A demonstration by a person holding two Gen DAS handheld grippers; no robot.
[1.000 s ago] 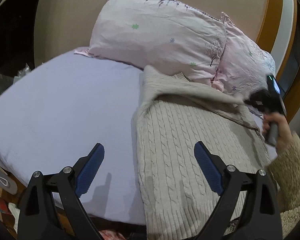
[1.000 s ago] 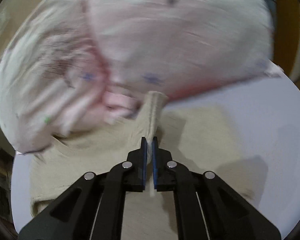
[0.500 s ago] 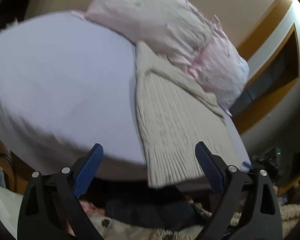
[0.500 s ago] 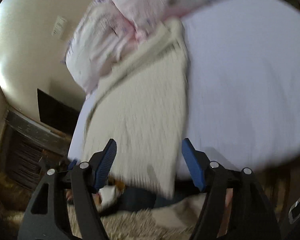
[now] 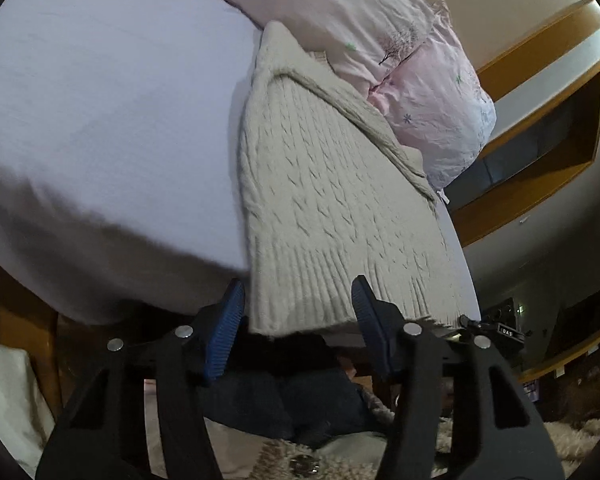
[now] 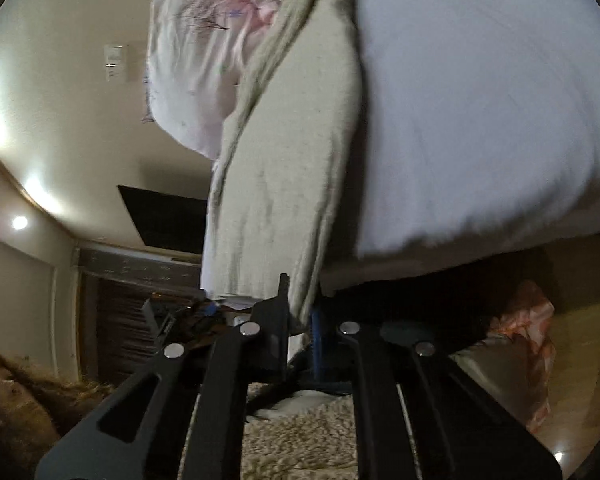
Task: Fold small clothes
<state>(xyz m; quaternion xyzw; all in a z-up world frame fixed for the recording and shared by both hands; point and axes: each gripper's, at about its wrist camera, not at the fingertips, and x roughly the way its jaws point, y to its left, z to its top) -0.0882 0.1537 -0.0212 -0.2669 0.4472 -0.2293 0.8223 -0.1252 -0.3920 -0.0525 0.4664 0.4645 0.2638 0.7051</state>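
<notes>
A cream cable-knit sweater [image 5: 324, 184] lies folded lengthwise on the lilac bed sheet [image 5: 100, 112], its ribbed hem hanging at the near bed edge. My left gripper [image 5: 298, 300] is open, its blue pads on either side of the hem's left part, just below it. In the right wrist view the same sweater [image 6: 292, 168] runs away from me, and my right gripper [image 6: 300, 312] is shut on the sweater's hem corner at the bed edge.
Two pink floral pillows [image 5: 380, 36] lie at the head of the bed against the sweater's top, also in the right wrist view [image 6: 196, 64]. A wooden wall trim [image 5: 540, 128] stands to the right. A fluffy rug [image 6: 300, 432] lies below.
Both grippers dropped from above the bed to its near edge. The right gripper let go of the sleeve, opened, then closed on the hem. The left gripper narrowed around the hem.
</notes>
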